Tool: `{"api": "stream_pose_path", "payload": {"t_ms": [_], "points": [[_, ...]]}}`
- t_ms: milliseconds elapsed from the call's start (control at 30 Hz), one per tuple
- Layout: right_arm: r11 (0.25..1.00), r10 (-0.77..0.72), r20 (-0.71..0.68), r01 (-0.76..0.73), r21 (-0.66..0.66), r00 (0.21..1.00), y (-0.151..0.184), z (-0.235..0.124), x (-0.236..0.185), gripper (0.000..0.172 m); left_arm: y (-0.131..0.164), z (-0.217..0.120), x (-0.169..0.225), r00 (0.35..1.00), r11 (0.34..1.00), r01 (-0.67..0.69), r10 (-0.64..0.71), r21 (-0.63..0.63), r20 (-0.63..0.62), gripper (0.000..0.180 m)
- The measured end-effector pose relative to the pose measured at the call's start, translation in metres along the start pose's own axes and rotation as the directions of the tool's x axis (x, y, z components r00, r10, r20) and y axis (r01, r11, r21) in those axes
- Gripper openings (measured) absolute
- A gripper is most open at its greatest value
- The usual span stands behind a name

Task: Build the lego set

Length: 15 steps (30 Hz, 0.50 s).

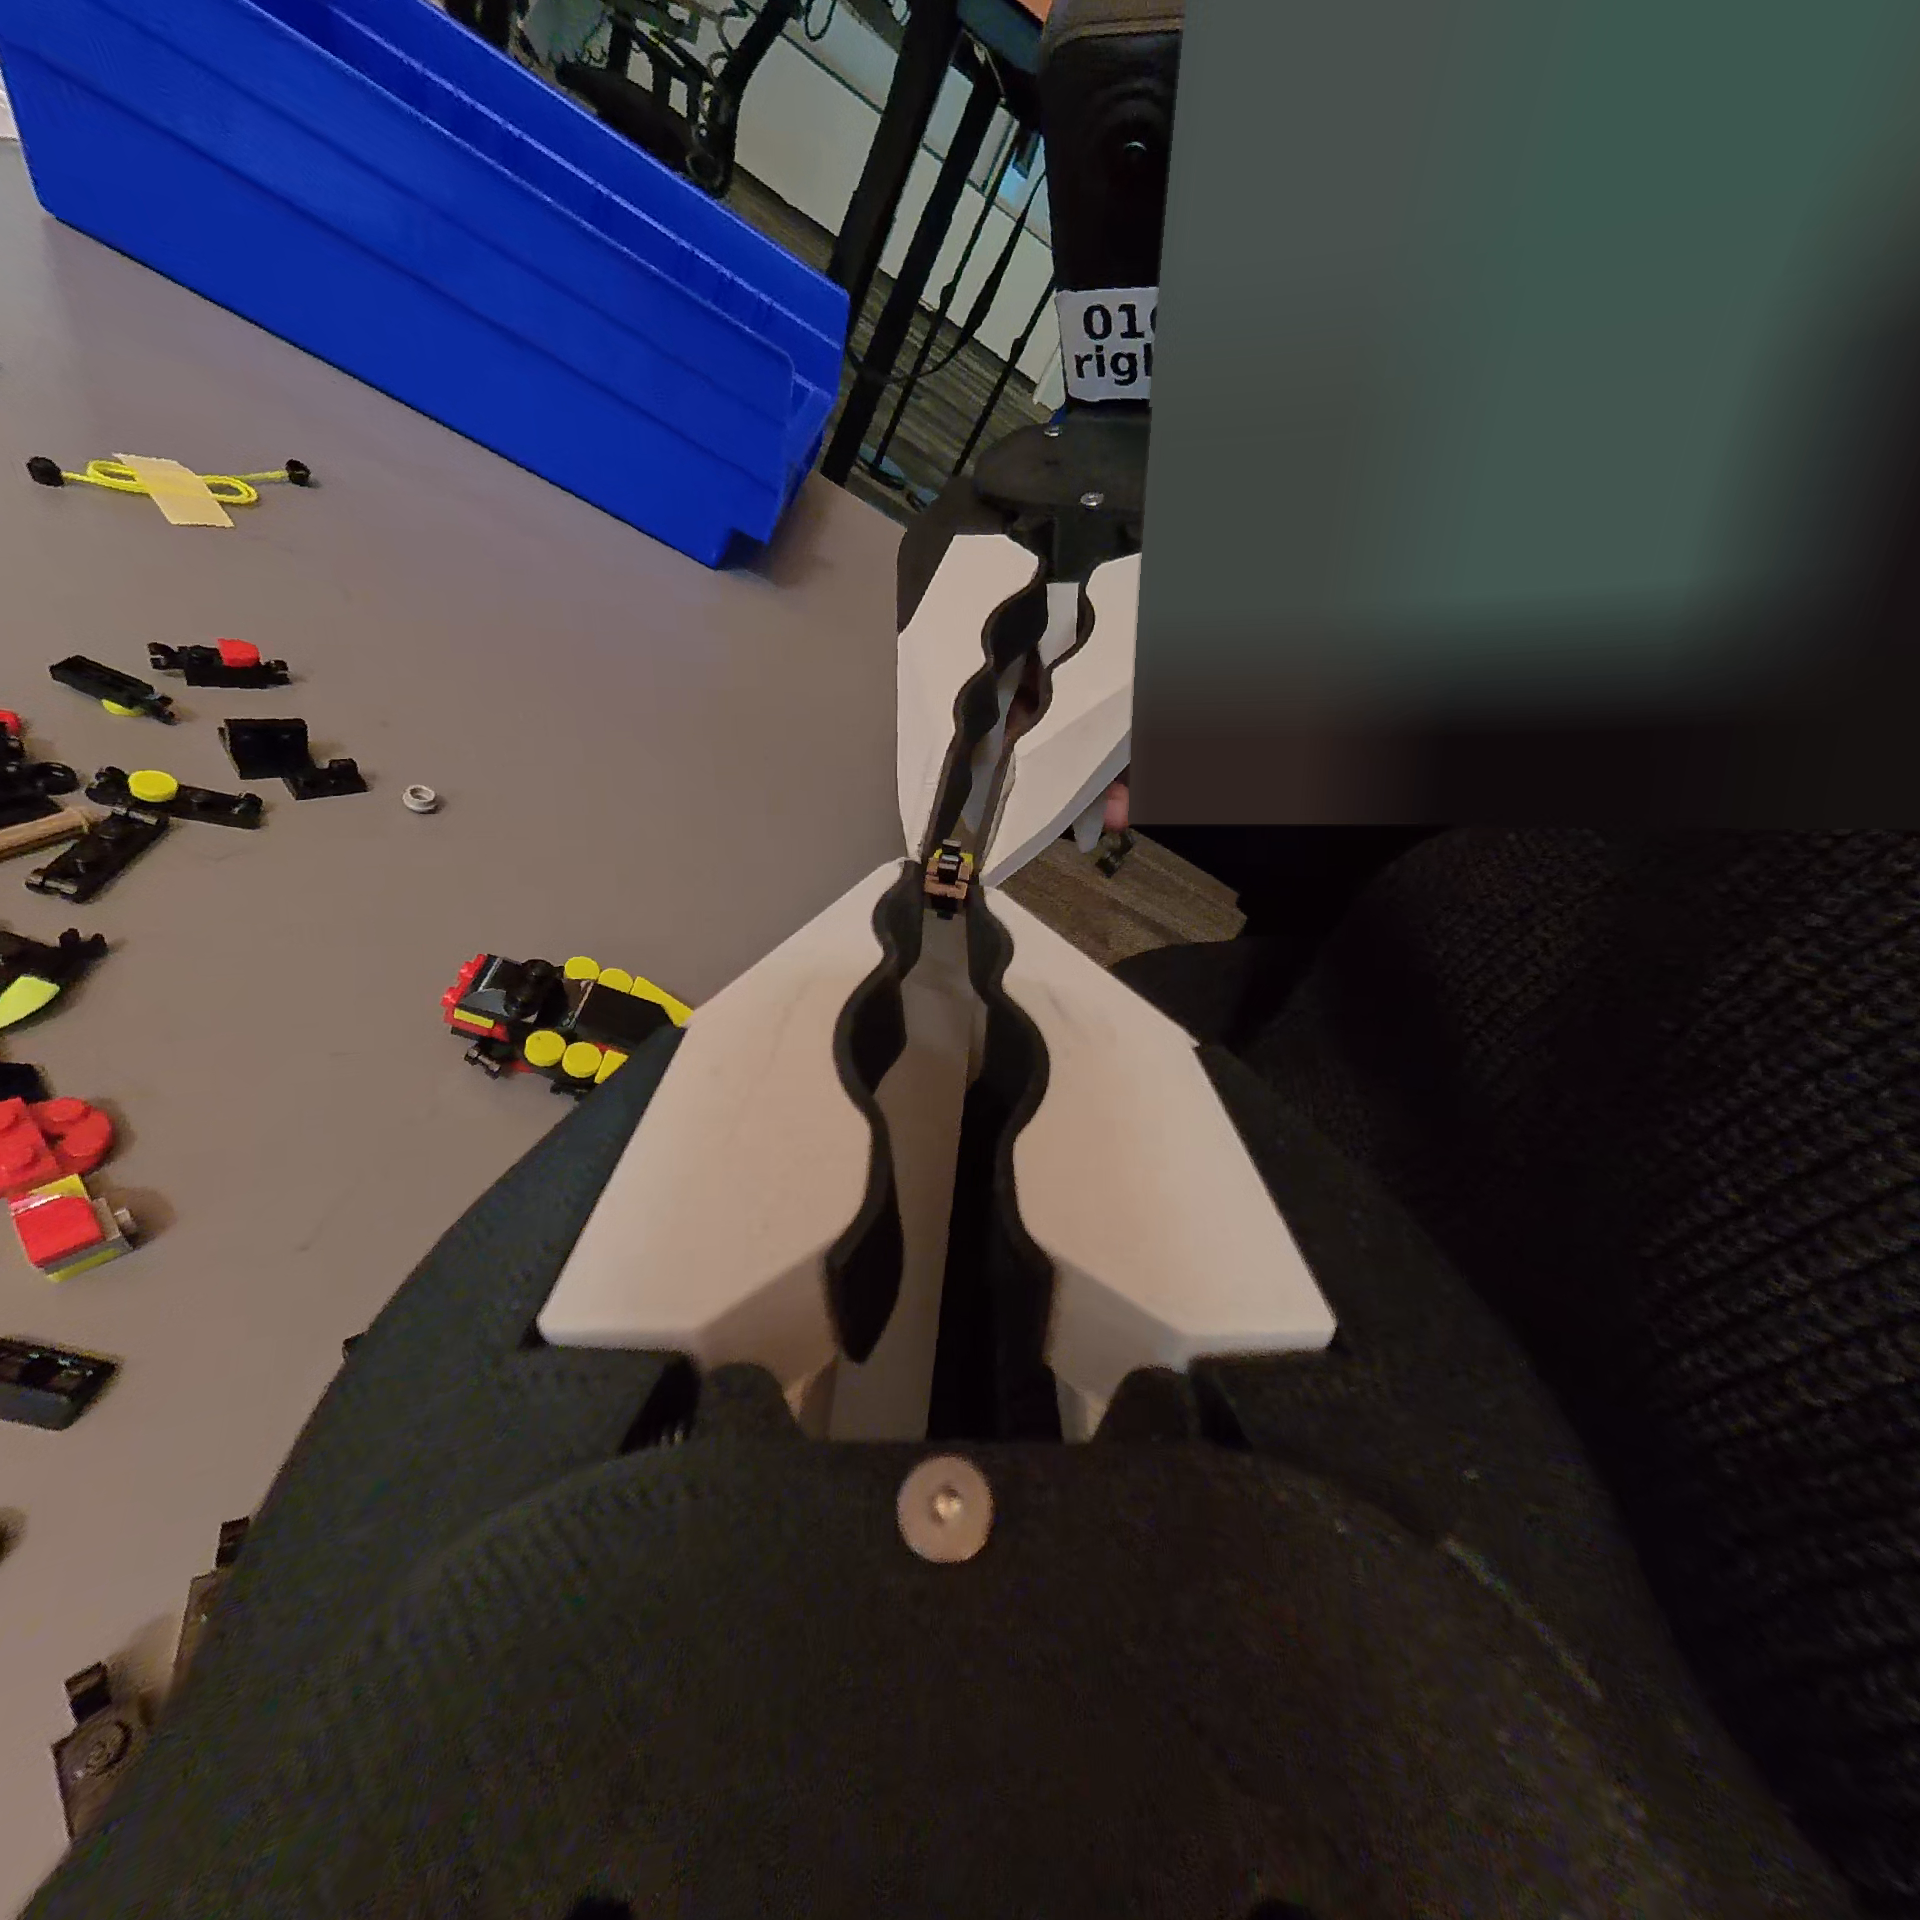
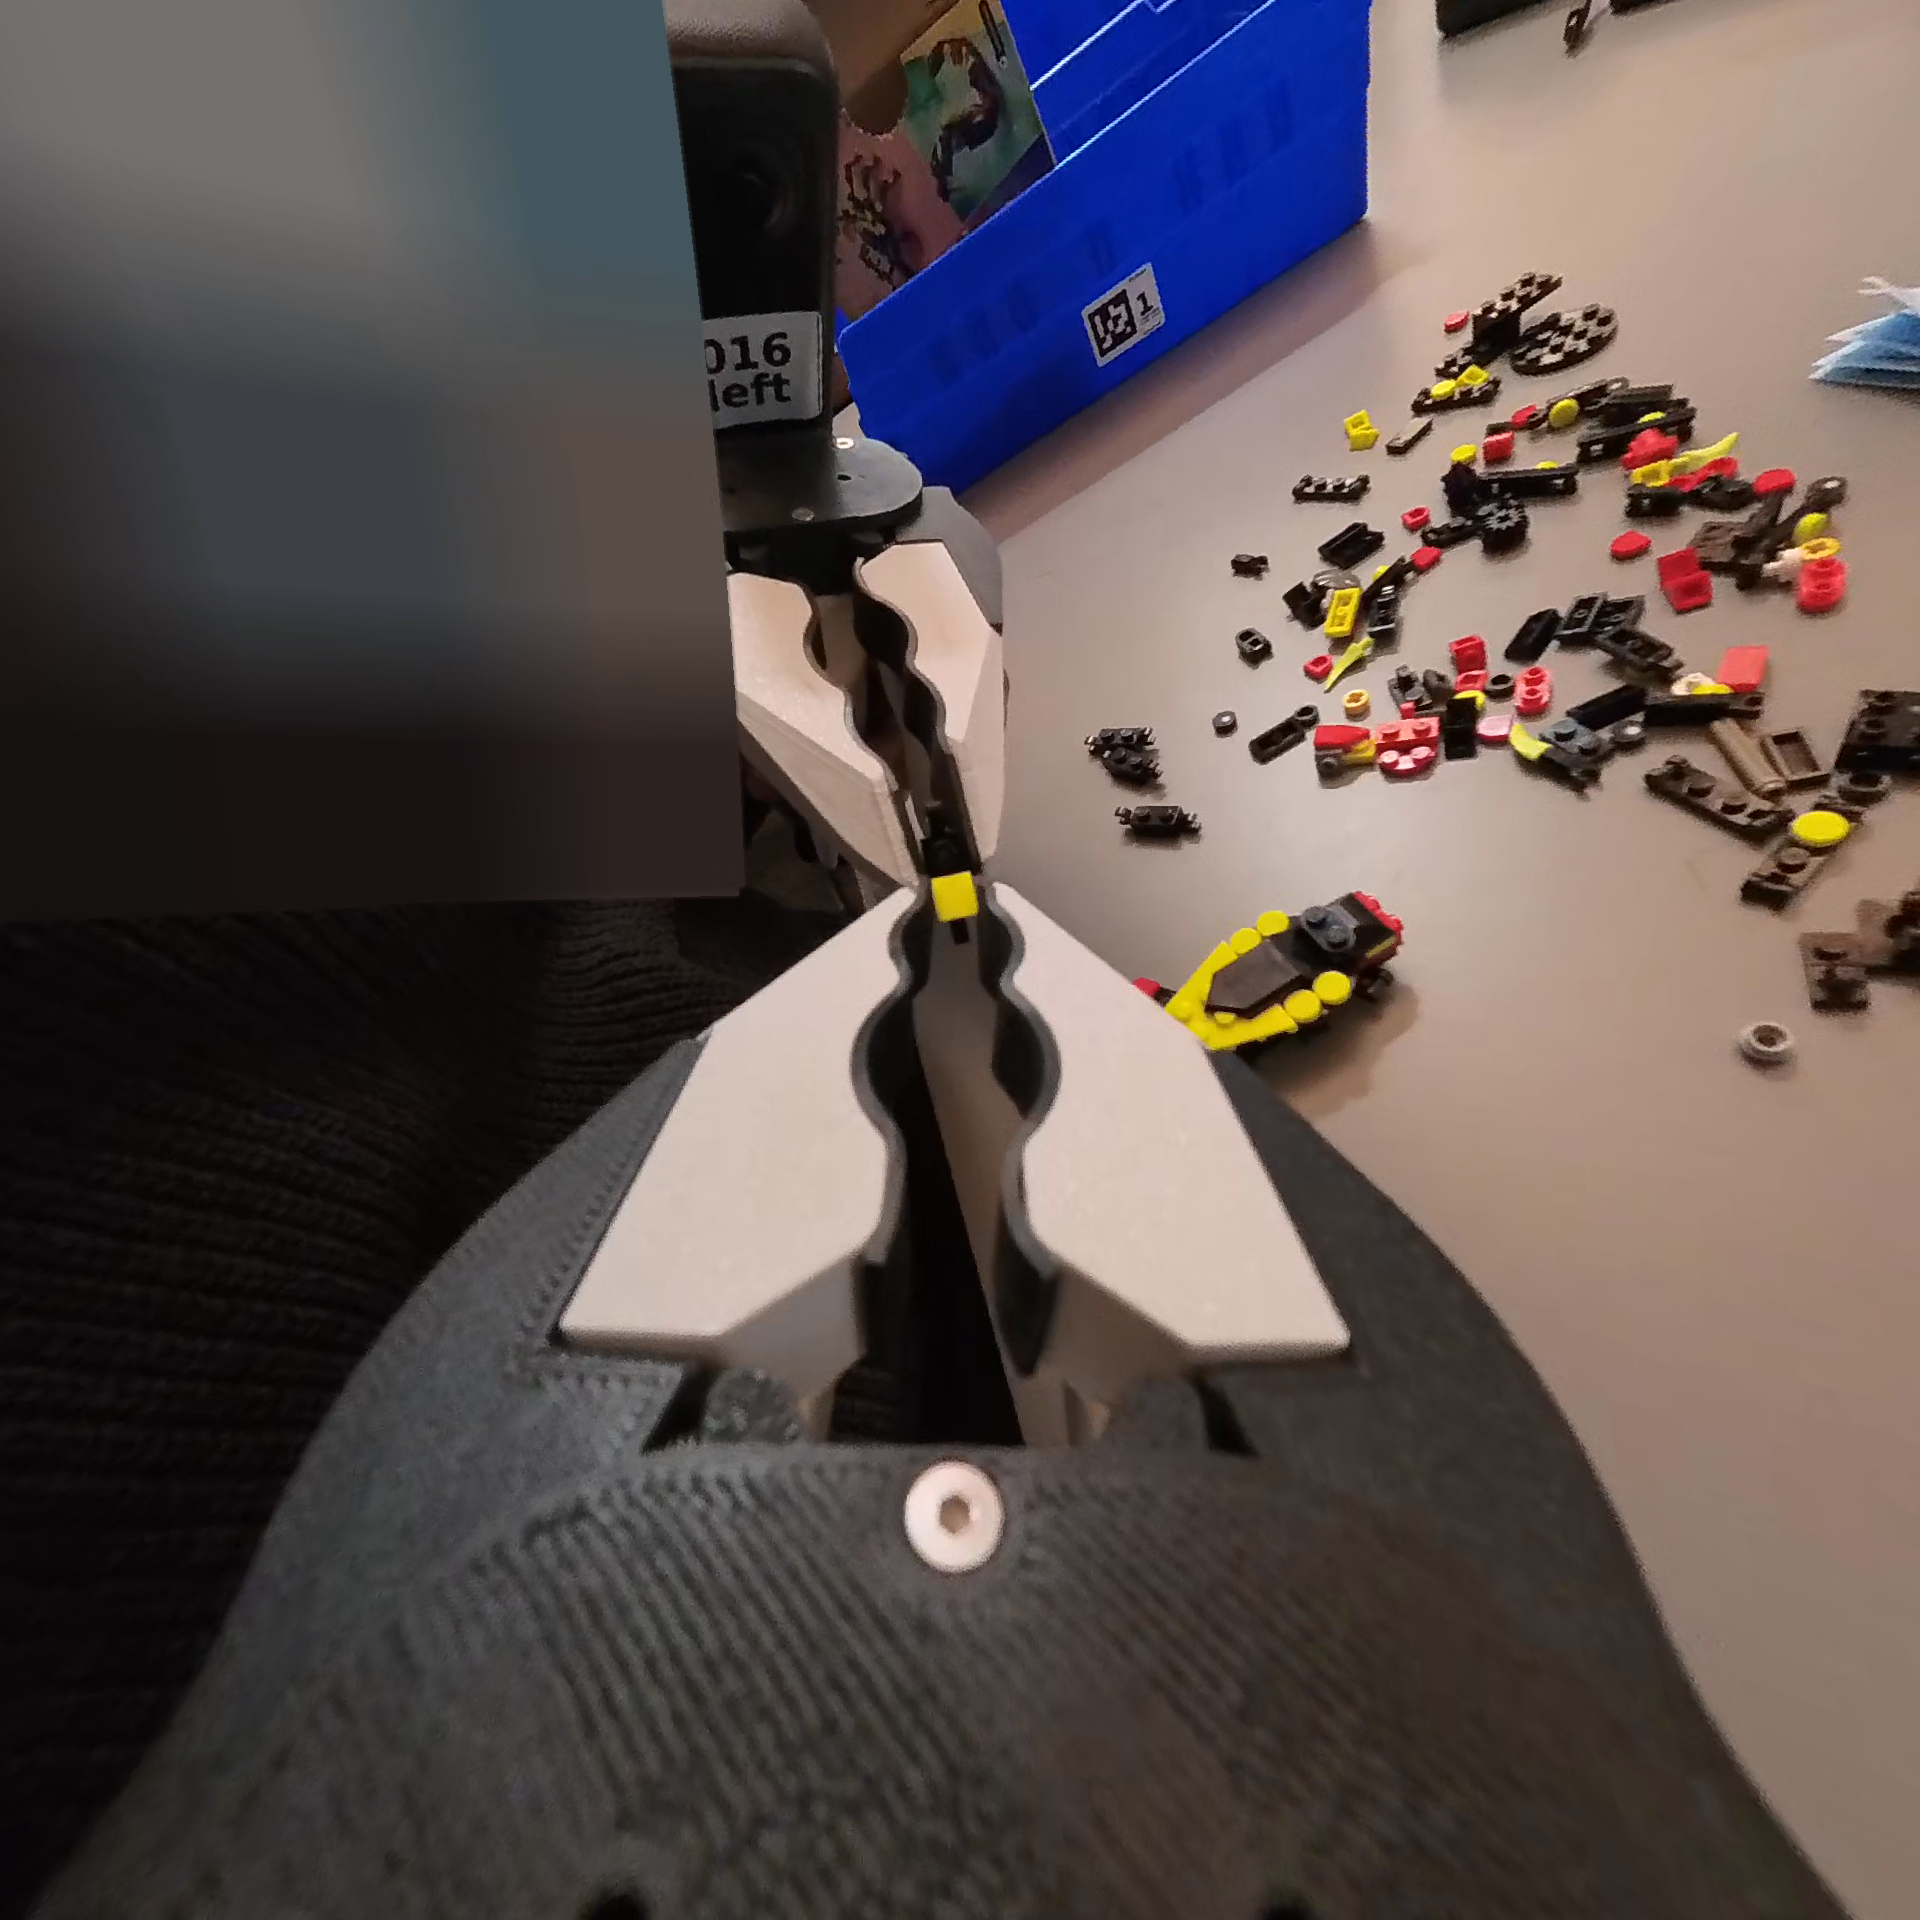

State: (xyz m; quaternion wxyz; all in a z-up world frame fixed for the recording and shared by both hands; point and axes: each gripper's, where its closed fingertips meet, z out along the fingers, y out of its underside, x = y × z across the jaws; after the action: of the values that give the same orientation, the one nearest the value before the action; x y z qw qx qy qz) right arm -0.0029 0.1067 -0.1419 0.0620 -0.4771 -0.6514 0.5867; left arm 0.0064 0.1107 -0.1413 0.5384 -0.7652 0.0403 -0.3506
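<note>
While both tools meet tip to tip off the table's near edge, I read the scene as follows. My left gripper [image 1: 943, 891] is clamped on a small black-and-tan brick piece [image 1: 943, 878], its fingertips [image 1: 902, 906] closed against the piece's sides. My right gripper [image 2: 954, 906] is clamped on a small yellow brick [image 2: 954, 896], pads pressing it from either side. The two pieces sit end to end, touching or nearly so; I cannot tell whether they are joined. I judge this opposed, nose-to-nose hold is what keeps the tiny parts aligned along one axis.

The pinched pieces hang in the air above dark fabric, just beyond the grey table [image 1: 582, 665]. Nearest on the table is a small black, yellow and red brick vehicle [image 2: 1288, 977], just beside the right gripper's finger. A lone grey round stud [image 2: 1766, 1042] lies apart from it. Farther off, a scatter of loose bricks [image 2: 1558, 623] covers the table, and a blue bin [image 2: 1122, 312] stands at the far side. Bare tabletop lies between the vehicle and the bin; the blurred patch hides one side of each view.
</note>
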Motion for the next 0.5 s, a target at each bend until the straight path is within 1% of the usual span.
{"api": "stream_pose_path", "payload": {"t_ms": [100, 133, 167, 200, 233, 300, 367, 400, 467, 500], "points": [[1.000, -0.015, 0.002, 0.015, 0.007, 1.000, -0.001, -0.002, 0.001, 0.006, -0.002, 0.001, -0.001, 1.000, 1.000, 0.024, -0.024, 0.018, 0.005, 0.007], [1.000, -0.027, -0.004, 0.027, 0.007, 1.000, -0.001, -0.003, 0.002, 0.006, -0.003, 0.001, -0.004, 0.999, 0.999, 0.038, -0.038, 0.025, 0.017, 0.014], [0.999, -0.040, -0.021, 0.040, 0.002, 0.999, -0.001, -0.006, 0.006, 0.006, -0.002, 0.001, -0.007, 0.998, 0.998, 0.049, -0.049, 0.027, 0.030, 0.027], [0.998, -0.055, -0.049, 0.055, -0.012, 0.997, 0.000, -0.010, 0.012, 0.006, -0.002, 0.001, -0.010, 0.997, 0.998, 0.060, -0.061, 0.023, 0.044, 0.036], [0.997, -0.075, -0.092, 0.072, -0.037, 0.993, 0.004, -0.014, 0.021, 0.006, -0.001, 0.000, -0.014, 0.996, 0.997, 0.072, -0.073, 0.024, 0.058, 0.041], [0.985, -0.142, -0.222, 0.116, -0.126, 0.965, 0.016, -0.027, 0.048, 0.006, -0.003, -0.003, -0.018, 0.993, 0.995, 0.094, -0.097, 0.037, 0.065, 0.044], [0.952, -0.245, -0.365, 0.152, -0.266, 0.898, 0.033, -0.044, 0.081, 0.006, -0.005, -0.005, -0.020, 0.991, 0.992, 0.114, -0.117, 0.048, 0.060, 0.045], [0.927, -0.299, -0.415, 0.159, -0.339, 0.859, 0.041, -0.053, 0.095, 0.006, -0.005, -0.005, -0.020, 0.991, 0.992, 0.120, -0.122, 0.048, 0.057, 0.045], [0.873, -0.383, -0.462, 0.151, -0.463, 0.800, 0.058, -0.065, 0.115, 0.006, -0.004, -0.004, -0.019, 0.991, 0.992, 0.122, -0.124, 0.040, 0.055, 0.046], [0.850, -0.409, -0.466, 0.141, -0.508, 0.784, 0.065, -0.068, 0.120, 0.006, -0.003, -0.004, -0.019, 0.991, 0.992, 0.120, -0.122, 0.035, 0.052, 0.046]]}}
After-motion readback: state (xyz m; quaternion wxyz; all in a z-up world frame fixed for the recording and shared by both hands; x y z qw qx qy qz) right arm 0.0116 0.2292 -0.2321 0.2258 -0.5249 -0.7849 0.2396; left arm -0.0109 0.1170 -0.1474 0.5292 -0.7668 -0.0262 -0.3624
